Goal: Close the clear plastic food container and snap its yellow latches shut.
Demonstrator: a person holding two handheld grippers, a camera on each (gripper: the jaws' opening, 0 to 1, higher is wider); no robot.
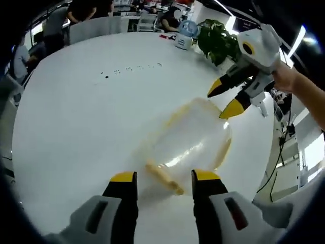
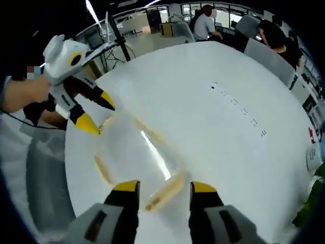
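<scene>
You have a big white round table (image 1: 76, 117) under you, and the clear container (image 1: 190, 140) sits near its edge, between your two grippers. Its lid looks down on the box, so the closing seems done and the latching is the step in hand, though the plastic is too clear to be sure the lid is seated all round. Your left gripper (image 1: 165, 178) has its jaws spread wide and empty, just short of the near yellow latch (image 1: 165, 178), which lies angled between the jaw tips. Your right gripper (image 2: 162, 187) is likewise wide and empty, with another latch (image 2: 165, 192) between its tips; a third strip (image 2: 103, 169) shows on the side. Next, I judge, you need to press each latch down against the wall until it snaps, while the other gripper steadies the box against sliding.
</scene>
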